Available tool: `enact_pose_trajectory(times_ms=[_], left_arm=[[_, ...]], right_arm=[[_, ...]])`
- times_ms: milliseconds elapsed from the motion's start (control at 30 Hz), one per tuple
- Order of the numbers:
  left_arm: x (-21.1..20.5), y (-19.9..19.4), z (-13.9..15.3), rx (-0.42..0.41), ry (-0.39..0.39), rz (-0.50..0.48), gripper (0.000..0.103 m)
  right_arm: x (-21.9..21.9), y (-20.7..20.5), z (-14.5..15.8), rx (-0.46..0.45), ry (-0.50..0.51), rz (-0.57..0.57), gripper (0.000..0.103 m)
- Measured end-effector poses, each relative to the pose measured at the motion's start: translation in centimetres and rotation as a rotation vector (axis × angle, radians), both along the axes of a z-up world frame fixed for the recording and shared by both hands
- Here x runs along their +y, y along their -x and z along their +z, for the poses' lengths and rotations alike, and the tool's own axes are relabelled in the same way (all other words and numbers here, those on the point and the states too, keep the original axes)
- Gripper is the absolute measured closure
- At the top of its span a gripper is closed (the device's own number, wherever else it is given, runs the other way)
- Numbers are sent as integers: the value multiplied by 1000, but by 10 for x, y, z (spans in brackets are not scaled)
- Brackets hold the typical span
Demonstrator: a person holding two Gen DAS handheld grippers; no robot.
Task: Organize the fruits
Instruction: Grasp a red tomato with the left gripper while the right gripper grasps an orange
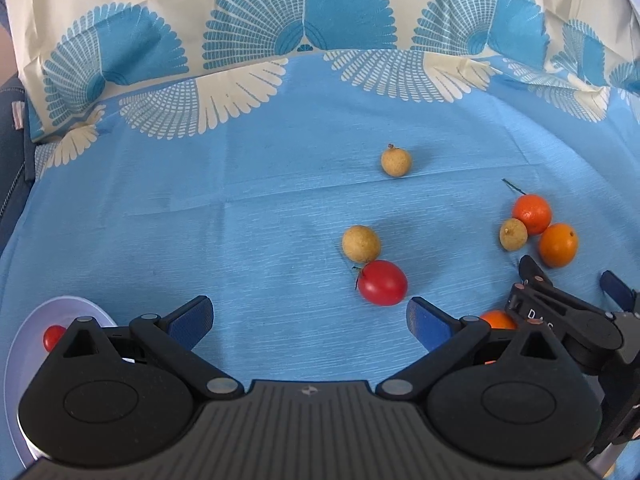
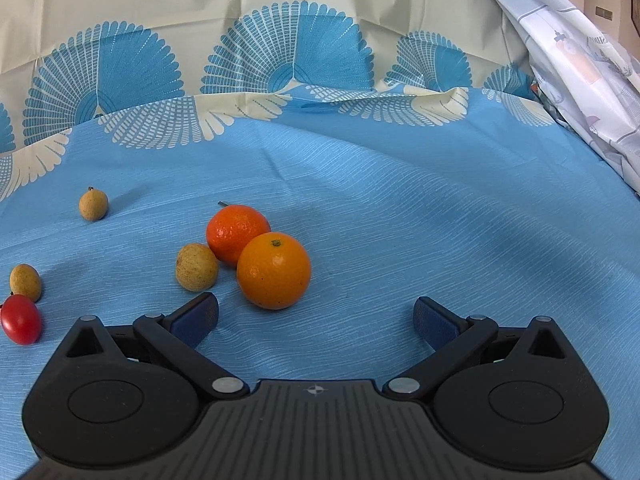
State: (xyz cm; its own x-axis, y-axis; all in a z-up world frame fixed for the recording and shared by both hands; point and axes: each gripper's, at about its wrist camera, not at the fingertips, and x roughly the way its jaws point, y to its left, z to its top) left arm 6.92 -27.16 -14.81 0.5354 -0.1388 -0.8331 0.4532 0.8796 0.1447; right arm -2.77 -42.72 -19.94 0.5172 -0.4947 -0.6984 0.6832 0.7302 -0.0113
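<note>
Both grippers stand open and empty over the blue tablecloth [image 2: 400, 208]. The left gripper [image 1: 310, 318] has its jaws spread wide, and the red tomato [image 1: 382, 283] lies just ahead of its right finger, touching a tan longan [image 1: 360, 243] behind it. The right gripper [image 2: 316, 318] is equally spread, with the nearer orange [image 2: 274, 271] just ahead and a little left of centre, pressed against a second orange [image 2: 237, 233] and beside another longan [image 2: 196, 267]. A lone longan [image 1: 396, 162] sits farther toward the cloth's back edge.

All this fruit is small, round and light, so it will likely roll at a nudge. The tomato's skin looks smooth and thin (easy to bruise or split), so a gentle squeeze across its middle suits it. The oranges seem firmer, with a pebbled rind that should grip well across the widest part.

At the near left corner a pale plate [image 1: 24, 332] already holds something red, probably another tomato, though the gripper body hides most of it.
</note>
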Motion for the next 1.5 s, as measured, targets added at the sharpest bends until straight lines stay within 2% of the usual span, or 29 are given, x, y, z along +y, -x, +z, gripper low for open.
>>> enact_pose_trajectory(times_ms=[867,1500], left_arm=[[-10,-8,-11,12,27,0,0],[4,-28,-22,88,65,46,0]], right_arm=[[0,0,1,1,0,0,1],[0,1,1,0,-1,0,1]])
